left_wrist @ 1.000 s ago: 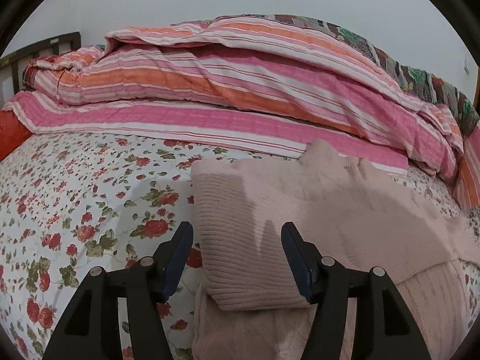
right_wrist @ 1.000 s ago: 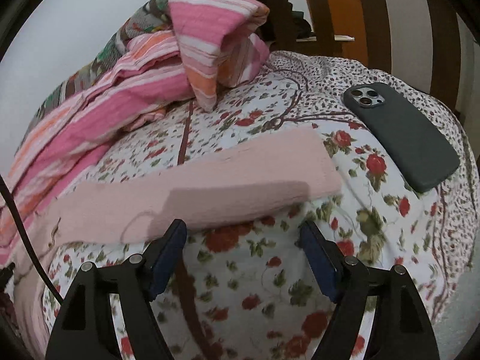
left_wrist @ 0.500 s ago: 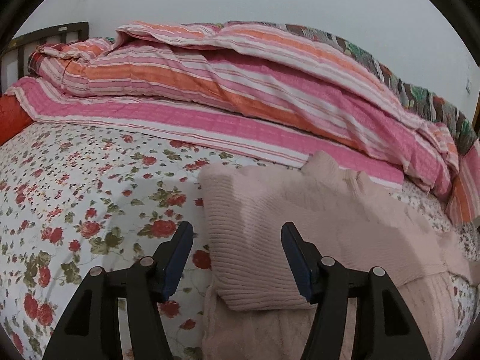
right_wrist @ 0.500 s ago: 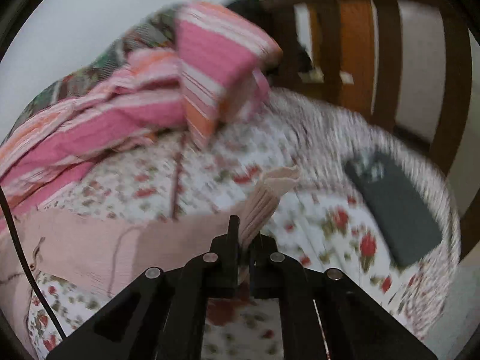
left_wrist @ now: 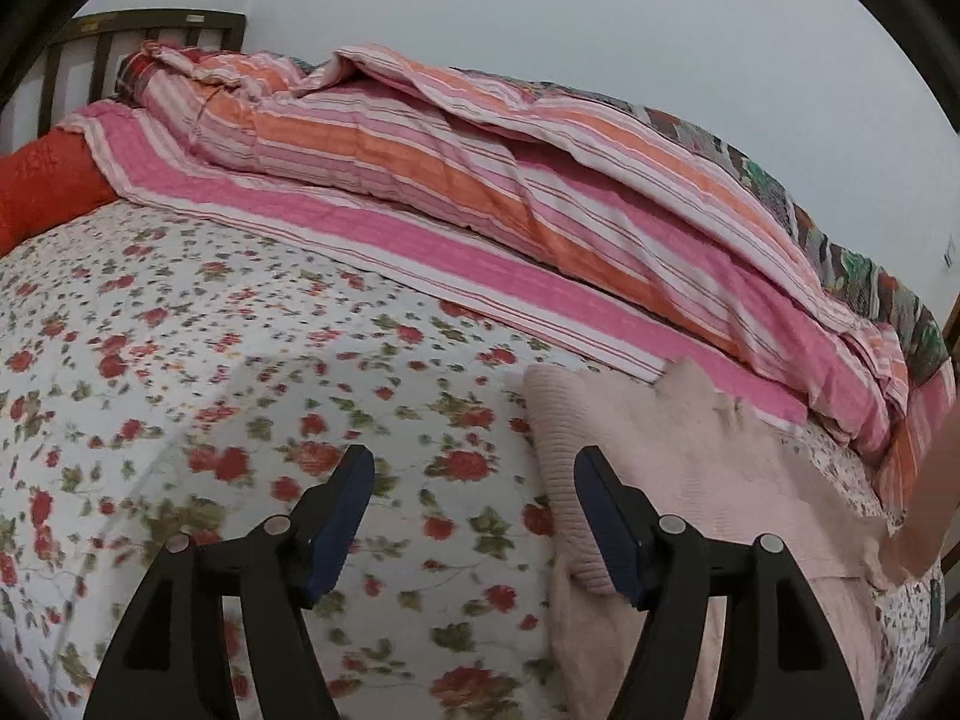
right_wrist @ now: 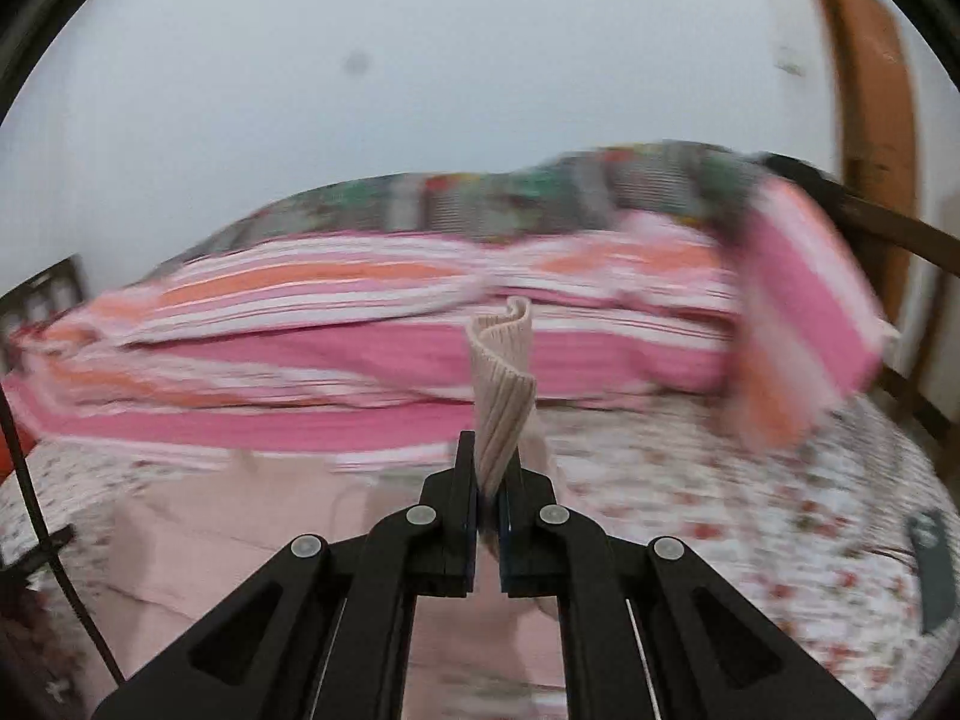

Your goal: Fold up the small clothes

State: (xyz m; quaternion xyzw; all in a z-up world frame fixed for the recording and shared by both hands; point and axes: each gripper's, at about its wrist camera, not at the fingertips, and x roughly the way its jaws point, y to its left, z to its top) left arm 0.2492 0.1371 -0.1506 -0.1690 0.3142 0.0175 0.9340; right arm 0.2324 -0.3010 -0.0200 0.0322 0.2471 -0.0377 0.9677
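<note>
Pink and soft, the little sweater lies on the flowery bed sheet, near the right side of the bed. Its left edge is folded over and thick, and it sits right by the right finger of the left gripper. That claw is wide open and holds nothing; only flowery sheet shows between its two fingers. To the left of the sweater there is a big open stretch of sheet. Behind it, on the far side, a striped pink and orange quilt is piled along the wall, and its edge touches the sweater's far edge. The right gripper is squeezed tight on the ribbed sleeve cuff, which sticks up between its fingers. A dark phone lies on the sheet at the far right, well apart from the sweater.
</note>
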